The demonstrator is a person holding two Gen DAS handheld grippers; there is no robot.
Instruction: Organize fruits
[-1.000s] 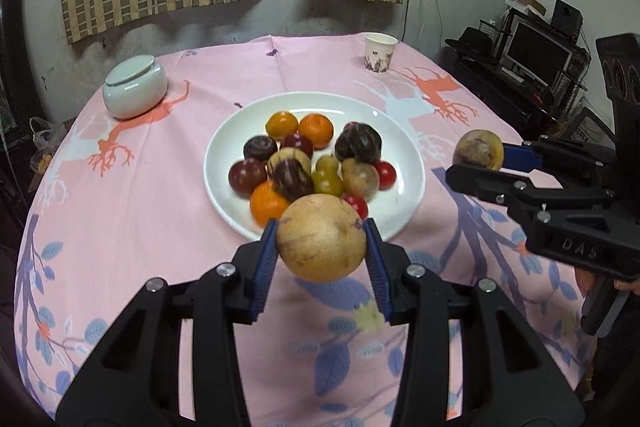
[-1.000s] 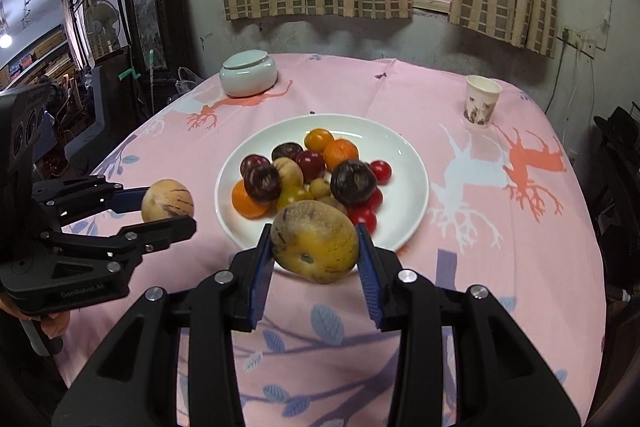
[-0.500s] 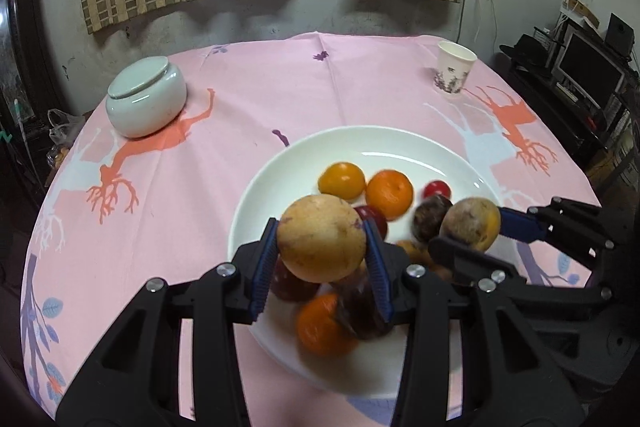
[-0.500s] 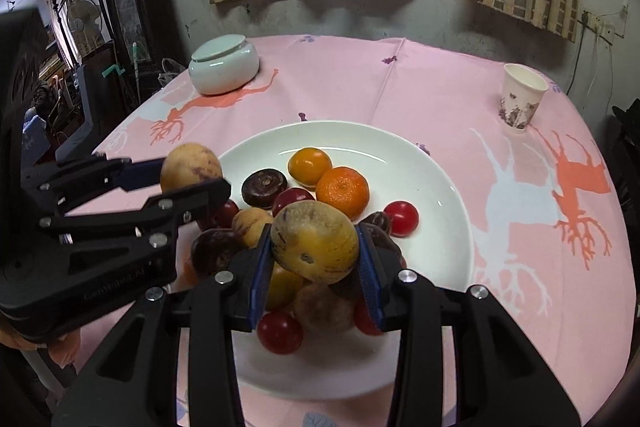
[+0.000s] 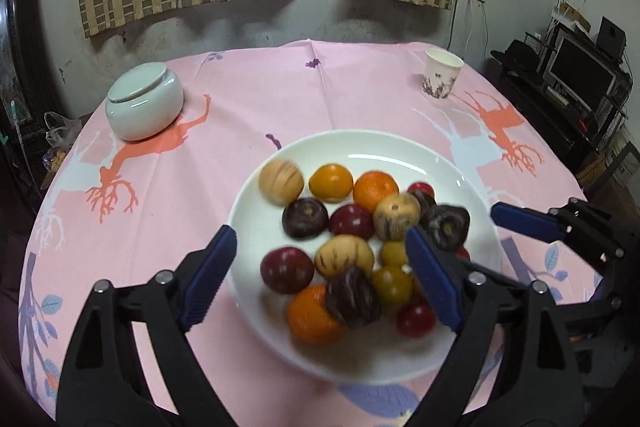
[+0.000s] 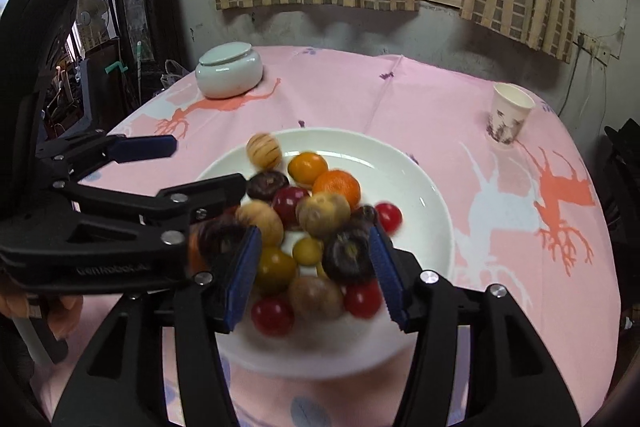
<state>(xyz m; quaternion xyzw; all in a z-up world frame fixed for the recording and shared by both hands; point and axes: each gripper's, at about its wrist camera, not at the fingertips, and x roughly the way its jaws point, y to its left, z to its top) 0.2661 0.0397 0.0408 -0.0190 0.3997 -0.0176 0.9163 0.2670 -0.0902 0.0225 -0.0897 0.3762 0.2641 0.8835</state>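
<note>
A white plate (image 5: 360,141) (image 6: 420,187) holds a pile of several fruits: oranges, dark purple, red and yellow ones. My left gripper (image 5: 320,247) (image 6: 208,165) hangs over the plate's left half, jaws opening wide with nothing between them. A tan striped fruit (image 5: 281,181) (image 6: 263,151) lies loose at the plate's far left. My right gripper (image 6: 314,259) is over the pile with its jaws opening. Its pads touch no fruit, and a yellow-brown fruit (image 6: 324,213) (image 5: 396,215) rests on the pile ahead. In the left wrist view one of its fingers (image 5: 528,222) shows at the right.
A white lidded jar (image 5: 144,103) (image 6: 229,75) stands at the far left of the pink tablecloth and a paper cup (image 5: 442,77) (image 6: 510,117) at the far right. A monitor and shelves (image 5: 580,75) are beyond the table's right edge. A hand (image 6: 24,303) holds the left gripper.
Both grippers moved forward over the plate and opened. The tan fruit left the left jaws and lies on the plate; the yellow-brown fruit left the right jaws and sits on the pile.
</note>
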